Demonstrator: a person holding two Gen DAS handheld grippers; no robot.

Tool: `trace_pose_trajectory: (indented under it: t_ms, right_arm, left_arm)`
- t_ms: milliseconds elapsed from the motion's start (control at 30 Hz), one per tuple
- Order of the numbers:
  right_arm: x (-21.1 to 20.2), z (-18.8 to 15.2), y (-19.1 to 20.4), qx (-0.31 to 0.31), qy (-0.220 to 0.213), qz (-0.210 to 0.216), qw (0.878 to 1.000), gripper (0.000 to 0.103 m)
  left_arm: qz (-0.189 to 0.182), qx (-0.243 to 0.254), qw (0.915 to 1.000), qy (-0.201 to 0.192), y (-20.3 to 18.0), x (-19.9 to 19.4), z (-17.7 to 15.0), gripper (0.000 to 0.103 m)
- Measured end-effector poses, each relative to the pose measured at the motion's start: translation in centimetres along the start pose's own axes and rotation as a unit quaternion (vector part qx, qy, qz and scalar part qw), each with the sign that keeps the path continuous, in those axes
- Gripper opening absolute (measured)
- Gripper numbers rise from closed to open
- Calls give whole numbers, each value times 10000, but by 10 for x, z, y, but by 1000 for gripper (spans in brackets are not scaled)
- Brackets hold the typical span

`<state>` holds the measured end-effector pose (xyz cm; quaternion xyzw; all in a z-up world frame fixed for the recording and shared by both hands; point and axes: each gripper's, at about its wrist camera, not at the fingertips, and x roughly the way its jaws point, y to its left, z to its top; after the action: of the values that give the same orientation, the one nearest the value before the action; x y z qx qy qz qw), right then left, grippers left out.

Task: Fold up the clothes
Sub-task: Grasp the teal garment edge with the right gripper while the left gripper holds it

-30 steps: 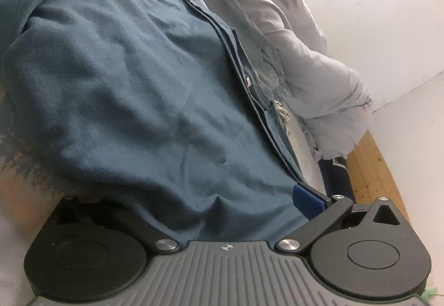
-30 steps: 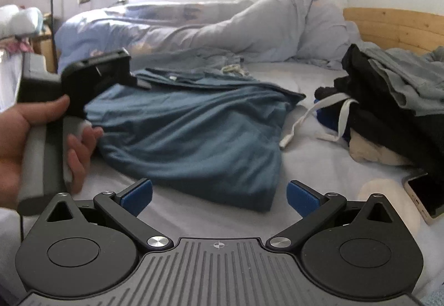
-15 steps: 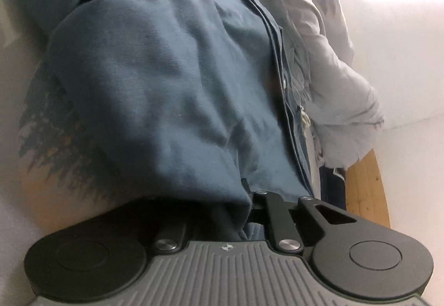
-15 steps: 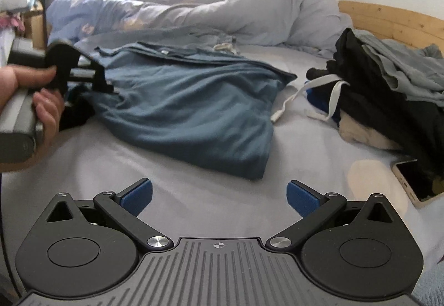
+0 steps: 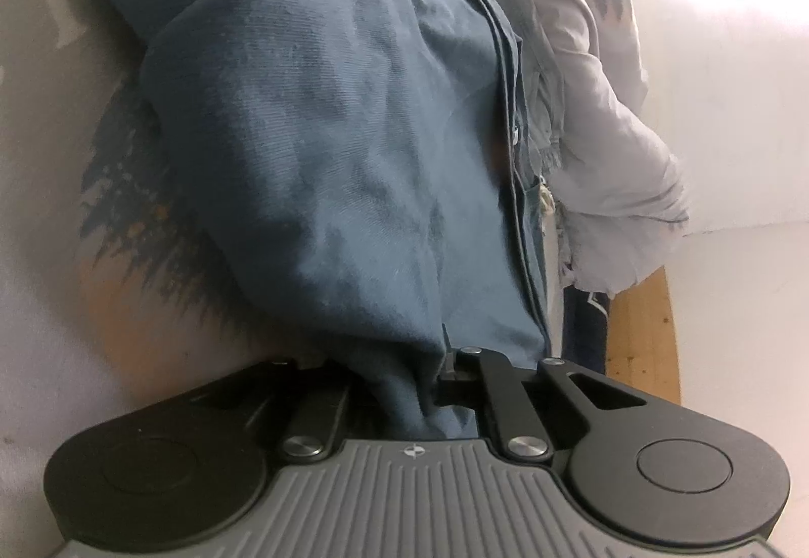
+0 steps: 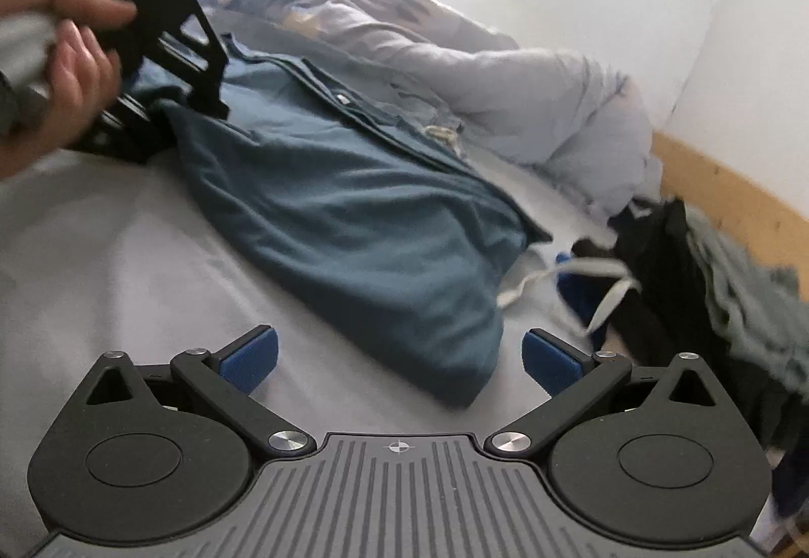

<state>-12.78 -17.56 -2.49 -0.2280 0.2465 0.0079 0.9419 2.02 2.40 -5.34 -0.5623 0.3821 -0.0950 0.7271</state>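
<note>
Pale bedsheet point(image 6: 101, 264) lies under your spread, empty right gripper point(image 6: 399, 355); the blue garment point(image 6: 354, 214) now sits closer ahead. Your left gripper point(image 5: 404, 386) stays pinched on its edge — beyond, a dark clothes pile point(image 6: 682, 285) and duvet point(image 6: 531, 102).

Left tool now clamped on the cloth

The left tool point(image 5: 435, 386), spread wide a second ago, now pinches the edge of the rumpled teal-blue cotton garment point(image 5: 344, 143) and lifts it.
</note>
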Motion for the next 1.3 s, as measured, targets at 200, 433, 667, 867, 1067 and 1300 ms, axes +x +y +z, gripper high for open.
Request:
trace_pose_trajectory:
  t_ms: [200, 433, 667, 867, 1067, 1300]
  right_arm:
    - [30, 19, 15, -470, -150, -89, 9987, 103]
    - [48, 18, 9, -509, -104, -470, 9975, 103]
    - [64, 15, 0, -499, -36, -877, 9949, 103]
    - [65, 3, 4, -1116, -111, -1008, 9886, 74]
    - [69, -13, 17, -1634, 54, -1180, 9795, 30]
    - [73, -11, 12, -1949, 302, -711, 9778, 5]
  left_arm:
    - [-293, -296, 9991, 109, 3, -1, 1, 10]
    - [-412, -435, 9981, 145, 2, 2, 0, 10]
    - [-468, -562, 9971, 189, 1, 3, 3, 10]
    - [-410, -603, 9971, 204, 3, 3, 3, 10]
    - [-406, -575, 9971, 300, 9, -1, 15, 10]
    - [-355, -561, 9971, 380, 19, -2, 27, 11]
